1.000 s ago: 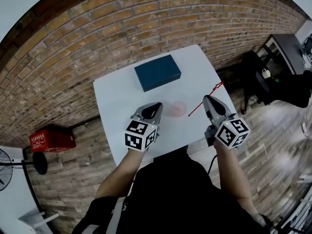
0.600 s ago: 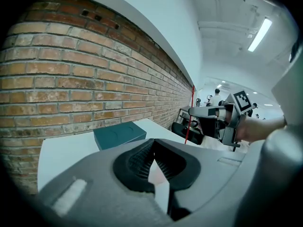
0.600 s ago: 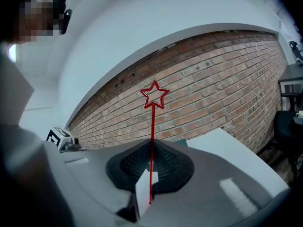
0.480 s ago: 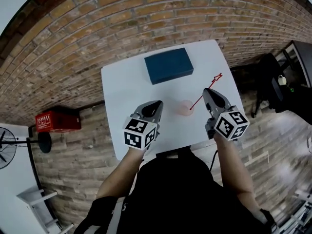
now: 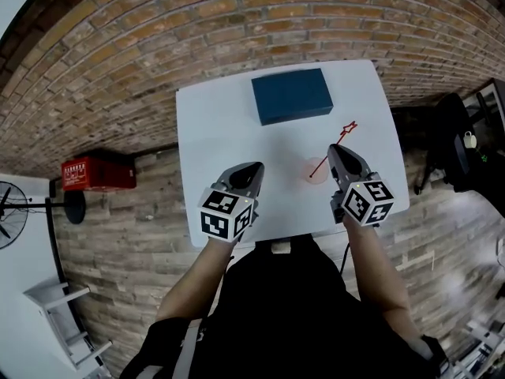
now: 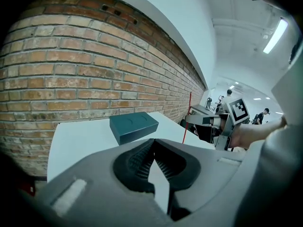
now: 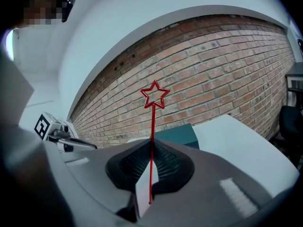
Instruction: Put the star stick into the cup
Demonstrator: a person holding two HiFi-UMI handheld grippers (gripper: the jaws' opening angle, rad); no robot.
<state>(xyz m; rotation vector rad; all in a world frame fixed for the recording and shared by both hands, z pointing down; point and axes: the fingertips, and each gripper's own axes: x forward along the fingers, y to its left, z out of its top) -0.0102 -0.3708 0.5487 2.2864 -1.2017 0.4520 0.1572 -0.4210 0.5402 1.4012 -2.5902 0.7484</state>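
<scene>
A red star stick [image 5: 331,150] is pinched in my right gripper [image 5: 338,151], which is shut on its thin stem. The star head [image 7: 154,94] points up and away, toward the brick wall. The stem's lower end lies over the mouth of the clear pinkish cup [image 5: 316,170] in the head view; I cannot tell how deep it reaches. The cup stands on the white table [image 5: 221,125] between my two grippers. My left gripper [image 5: 251,169] hovers left of the cup, shut and empty [image 6: 152,144]. From it I see the right gripper [image 6: 204,119] and the stick [image 6: 187,122].
A dark blue box [image 5: 292,95] lies at the table's far side, also seen as the box [image 6: 133,126] and the box [image 7: 182,135]. On the brick floor to the left are a red crate [image 5: 99,172] and a fan [image 5: 12,219]. A dark chair [image 5: 458,140] stands right of the table.
My right gripper has carried the stick leftward, so its lower end went from right of the cup to over the cup's mouth. The left gripper stays beside the cup.
</scene>
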